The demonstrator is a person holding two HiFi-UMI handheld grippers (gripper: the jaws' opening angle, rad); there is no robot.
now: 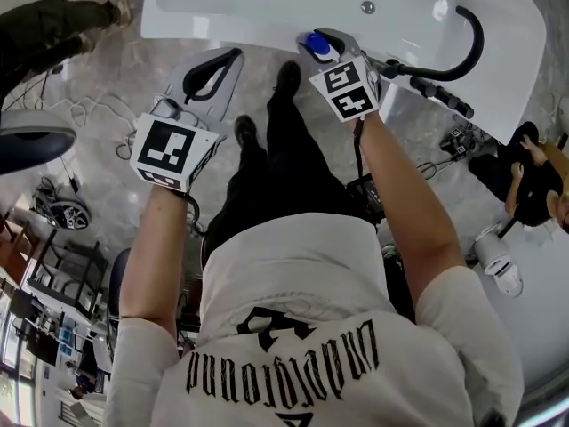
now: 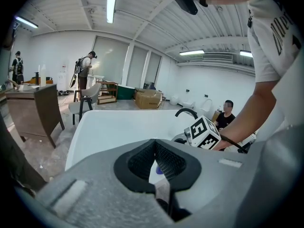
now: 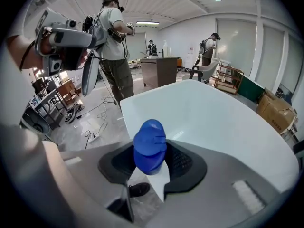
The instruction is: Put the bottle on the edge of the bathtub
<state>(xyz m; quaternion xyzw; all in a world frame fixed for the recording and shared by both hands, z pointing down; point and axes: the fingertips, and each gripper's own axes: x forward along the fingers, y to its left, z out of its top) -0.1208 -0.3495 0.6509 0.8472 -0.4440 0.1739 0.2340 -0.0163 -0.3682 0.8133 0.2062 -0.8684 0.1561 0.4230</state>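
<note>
- Right gripper view, closest in: right gripper (image 3: 151, 163) pinching the bottle (image 3: 150, 145), with ribbed black pads pressed on both sides just below the cap.
- Of the bottle, mostly a glossy, rounded blue cap with moulded ridges down one side. Under it a white wedge, possibly the body, though hard to separate from the white tub behind.
- Left gripper view: left gripper (image 2: 154, 144) closed tip to tip, with nothing between. Through the small gap beneath the tips, a speck of blue from the far cap.
- Head view, looking down: nearest, a white shirt (image 1: 302, 327) with black lettering, and both forearms stretched forward.
- Next out, left gripper (image 1: 233, 56) above the grey marbled floor (image 1: 107, 69), just short of the tub. Right gripper (image 1: 322, 43) further forward.
- Bottle (image 1: 316, 44) right at the near rim of the bathtub (image 1: 267, 7), gripped from the person's side. Resting on the rim or just above it: not clear from this angle.
- Beyond, the bare white basin and a black curved hose (image 1: 473, 43) arching over its right end.
- Farthest, in the left gripper view: cardboard boxes (image 2: 148, 99) and a seated person (image 2: 228, 119) past the tub.
</note>
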